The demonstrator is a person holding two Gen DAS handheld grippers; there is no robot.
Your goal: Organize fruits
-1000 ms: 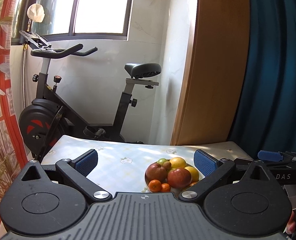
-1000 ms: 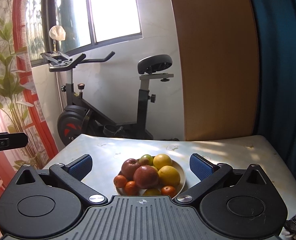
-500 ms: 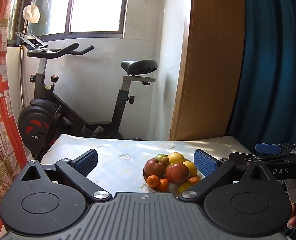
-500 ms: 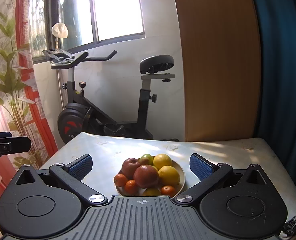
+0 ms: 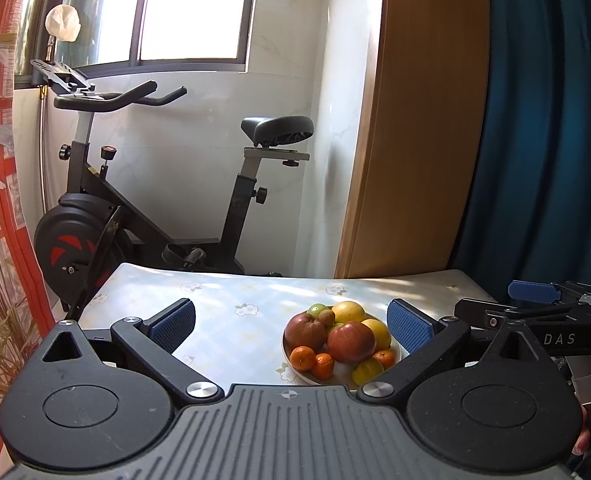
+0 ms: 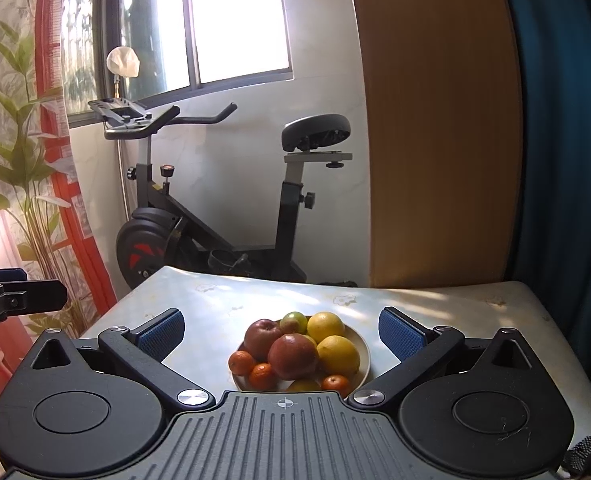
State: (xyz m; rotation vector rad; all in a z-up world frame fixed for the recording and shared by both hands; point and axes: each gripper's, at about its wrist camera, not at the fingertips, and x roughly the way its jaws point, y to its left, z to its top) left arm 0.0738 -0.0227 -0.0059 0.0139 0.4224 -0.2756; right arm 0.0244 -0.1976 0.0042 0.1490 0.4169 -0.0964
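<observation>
Both the left gripper (image 5: 291, 322) and right gripper (image 6: 281, 328) hover with jaws spread wide and empty, framing the piled fruit plate (image 6: 362, 346) near the table's (image 6: 455, 304) front edge, seemingly ready to pick.

The only readable lettering is "DAS", in pale capitals on the black body of the right gripper (image 5: 535, 300), seen at about three o'clock in the left wrist view. No other text, brand, number or sign can be read in either view.
</observation>
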